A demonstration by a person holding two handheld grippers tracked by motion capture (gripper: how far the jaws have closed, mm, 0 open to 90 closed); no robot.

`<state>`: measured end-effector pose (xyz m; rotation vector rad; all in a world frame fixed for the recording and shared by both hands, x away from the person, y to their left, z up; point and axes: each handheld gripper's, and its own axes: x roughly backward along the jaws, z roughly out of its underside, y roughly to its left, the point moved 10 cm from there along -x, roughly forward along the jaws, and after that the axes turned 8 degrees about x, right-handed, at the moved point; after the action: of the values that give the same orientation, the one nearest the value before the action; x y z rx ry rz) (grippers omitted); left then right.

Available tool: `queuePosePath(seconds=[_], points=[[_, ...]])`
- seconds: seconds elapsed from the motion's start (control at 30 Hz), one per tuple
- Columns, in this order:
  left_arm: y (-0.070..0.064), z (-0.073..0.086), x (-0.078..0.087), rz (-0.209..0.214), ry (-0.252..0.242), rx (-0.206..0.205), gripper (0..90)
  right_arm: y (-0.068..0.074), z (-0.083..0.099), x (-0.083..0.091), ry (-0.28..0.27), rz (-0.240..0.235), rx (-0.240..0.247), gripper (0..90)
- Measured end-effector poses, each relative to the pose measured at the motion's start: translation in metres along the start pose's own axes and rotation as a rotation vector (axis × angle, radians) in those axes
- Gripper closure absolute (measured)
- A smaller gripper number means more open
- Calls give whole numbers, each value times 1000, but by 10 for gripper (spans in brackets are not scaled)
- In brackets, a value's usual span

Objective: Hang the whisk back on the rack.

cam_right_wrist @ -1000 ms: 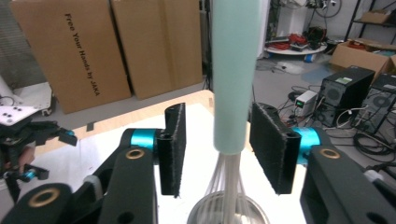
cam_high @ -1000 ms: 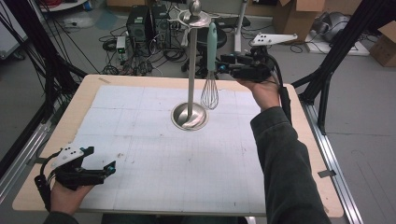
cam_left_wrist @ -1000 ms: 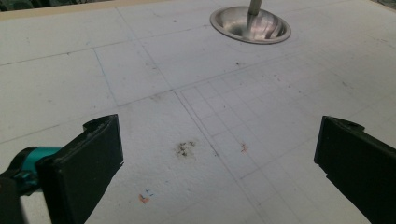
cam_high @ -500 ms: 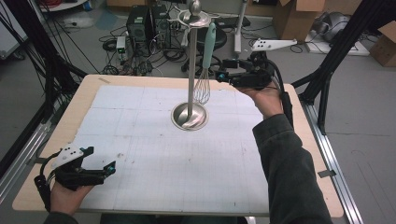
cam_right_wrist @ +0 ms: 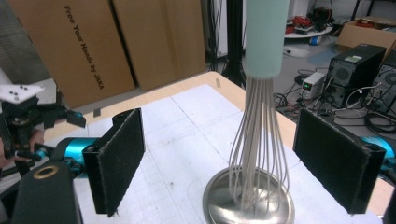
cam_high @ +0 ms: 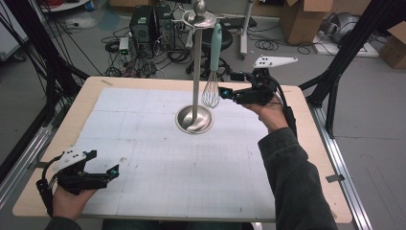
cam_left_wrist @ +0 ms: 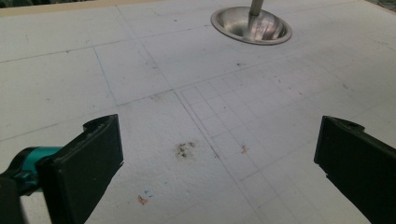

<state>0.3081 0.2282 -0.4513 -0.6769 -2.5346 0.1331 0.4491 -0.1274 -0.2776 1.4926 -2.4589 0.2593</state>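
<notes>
A steel stand (cam_high: 194, 72) with a round dished base (cam_high: 194, 120) rises mid-table on the white mat (cam_high: 143, 143). From its top ring hangs a whisk (cam_high: 212, 91) with a mint handle. My right gripper (cam_high: 225, 88) is level with the whisk's wires, just right of them. In the right gripper view the whisk (cam_right_wrist: 257, 140) hangs between the jaws of the open right gripper (cam_right_wrist: 224, 158), touching neither pad, above the base (cam_right_wrist: 250, 203). At the table's near left corner my left gripper (cam_high: 107, 175) is open and holds nothing; the left gripper (cam_left_wrist: 219, 158) faces the base (cam_left_wrist: 252, 25) across bare mat.
The wooden table (cam_high: 316, 143) ends close to the right forearm. Behind the table, computer cases (cam_high: 143, 24), cables and cardboard boxes (cam_high: 299, 17) stand on the floor. Black frame posts (cam_high: 43, 57) flank both sides. The other hand's gripper (cam_right_wrist: 23, 116) is far off in the right gripper view.
The right gripper carried the whisk left and up to the stand. The whisk now hangs from the top ring and the right jaws have opened off it. The left gripper stayed still.
</notes>
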Motion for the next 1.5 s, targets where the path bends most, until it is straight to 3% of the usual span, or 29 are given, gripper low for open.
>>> queuePosePath(seconds=[0.57, 0.7, 1.13, 1.5], points=[[-2, 0, 1, 6, -1, -5, 17, 10, 50, -5, 49, 28, -15, 89], [-3, 1, 1, 7, 1, -8, 17, 12, 61, -4, 66, 46, -22, 8], [-4, 2, 0, 17, 7, -7, 17, 24, 103, -1, 127, 52, -24, 4], [-4, 2, -1, 14, 7, -6, 17, 31, 120, 5, 144, 56, -27, 4]])
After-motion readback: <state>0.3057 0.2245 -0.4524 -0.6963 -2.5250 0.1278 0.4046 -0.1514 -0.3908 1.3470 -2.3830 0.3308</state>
